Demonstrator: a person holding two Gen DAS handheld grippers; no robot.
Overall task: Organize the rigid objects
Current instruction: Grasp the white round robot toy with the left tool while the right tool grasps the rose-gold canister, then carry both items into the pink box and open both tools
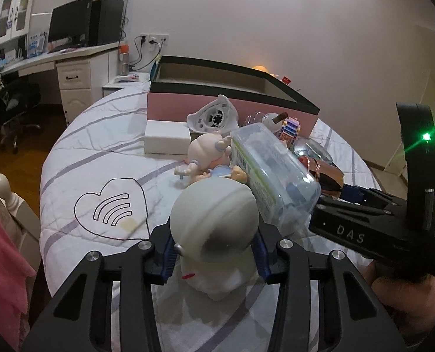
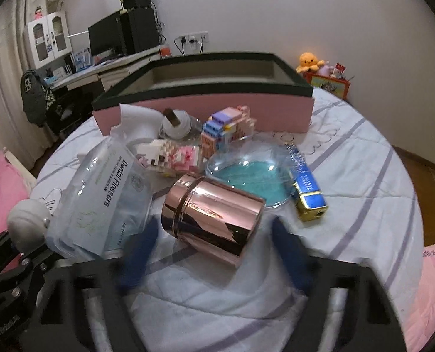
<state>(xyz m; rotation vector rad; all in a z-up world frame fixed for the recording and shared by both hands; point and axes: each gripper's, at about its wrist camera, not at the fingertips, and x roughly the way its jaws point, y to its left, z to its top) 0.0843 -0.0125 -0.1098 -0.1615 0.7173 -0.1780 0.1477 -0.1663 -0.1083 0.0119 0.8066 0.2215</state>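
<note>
The left gripper (image 1: 214, 252) is clamped, its two blue pads (image 1: 167, 256) pinching the neck of one white round-headed figurine (image 1: 214, 220) that stands on the quilt (image 1: 85, 158) right at the near edge of the pile. Over on the other side, the right gripper (image 2: 214, 243) has its blurred blue fingers (image 2: 288, 246) spread on either side of one rose-gold metal canister (image 2: 214, 214) lying on its side, with a clear gap on each side, so nothing is pinched yet.

Just to the left of the canister sits one clear Dental Flossers tub (image 2: 100, 199), tilted and leaning toward the white figurine. Behind the canister there is one clear round dish with a teal bottom (image 2: 246, 173), and beside it one blue-and-gold lighter (image 2: 308, 193).

Further back there are two brick-built toys: a pink-and-white one (image 2: 173, 155) and a taller blue-and-pink one (image 2: 223, 129). One glass stopper bottle (image 2: 176, 126) stands behind them.

From the left wrist view, add one baby doll figure (image 1: 208, 152), one white foam block (image 1: 166, 136) and one white plastic fan housing (image 1: 211, 117).

At the far edge of the bed waits one big pink box with a dark rim (image 2: 205, 108), open on top.
</note>
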